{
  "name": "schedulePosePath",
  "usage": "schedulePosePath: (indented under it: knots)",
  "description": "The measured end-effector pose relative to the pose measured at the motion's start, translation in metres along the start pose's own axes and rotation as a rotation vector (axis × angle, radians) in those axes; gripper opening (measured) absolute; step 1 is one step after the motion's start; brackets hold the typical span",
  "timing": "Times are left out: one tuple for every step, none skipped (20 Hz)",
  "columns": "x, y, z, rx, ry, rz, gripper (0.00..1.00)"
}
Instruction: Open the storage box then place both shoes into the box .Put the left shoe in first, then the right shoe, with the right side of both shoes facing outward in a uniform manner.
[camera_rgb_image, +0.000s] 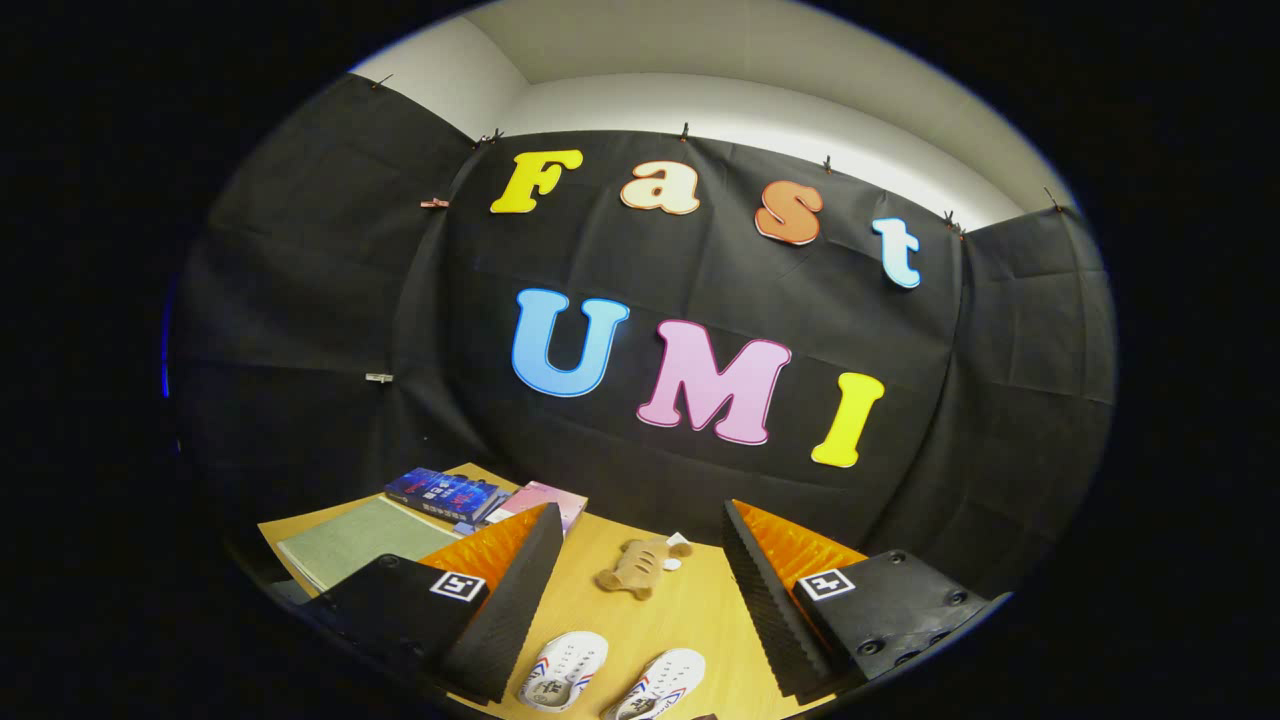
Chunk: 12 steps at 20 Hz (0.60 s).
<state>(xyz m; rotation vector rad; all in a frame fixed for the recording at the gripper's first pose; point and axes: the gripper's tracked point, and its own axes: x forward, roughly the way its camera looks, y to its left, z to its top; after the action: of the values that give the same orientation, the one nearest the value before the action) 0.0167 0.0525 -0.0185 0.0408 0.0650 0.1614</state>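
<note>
Your gripper (640, 600) is spread wide with nothing between its fingers — it holds no object and touches none.

Nearest to you, low in the gap between the fingers, lie the two white shoes with red and blue stripes. The left-hand shoe (563, 670) sits just beside the left finger; the other shoe (658, 686) is close on its right, nearer the middle of the gap. They lie side by side and roughly parallel, a little apart, with their long axes running from near you away toward the wall and leaning slightly rightward. Both are under the gripper rather than ahead of it, so reaching either would mean tipping down, not pushing forward. Which is the left shoe you cannot tell from here.

A little farther on, on the wooden table (690, 610), a small brown plush toy (638, 566) lies between the fingers, well clear of the shoes.

Farther still, beyond the left finger, are a green mat (350, 540), a blue book (445, 494) and a pink book (550, 500) near the table's back edge.

The storage box is not something you can pick out here — judge its direction before you commit, since opening it comes first.
</note>
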Motion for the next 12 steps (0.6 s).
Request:
schedulePosePath:
  knots:
    - [0.005,0.007,-0.004,0.013,0.01,0.027,0.97]
    - [0.008,0.015,-0.009,0.026,0.024,0.055,0.97]
    - [0.012,0.024,-0.015,0.043,0.041,0.089,0.97]
    - [0.016,0.035,-0.023,0.065,0.062,0.127,0.97]
    - [0.019,0.046,-0.032,0.095,0.086,0.168,0.97]
    - [0.021,0.059,-0.04,0.132,0.115,0.214,0.97]
    - [0.023,0.073,-0.049,0.175,0.146,0.264,0.97]
    - [0.025,0.085,-0.058,0.219,0.184,0.308,0.97]
    - [0.026,0.096,-0.068,0.26,0.223,0.345,0.97]
    - [0.028,0.105,-0.077,0.293,0.252,0.372,0.97]
    - [0.031,0.113,-0.087,0.319,0.276,0.398,0.98]
    - [0.036,0.12,-0.095,0.337,0.3,0.421,0.98]
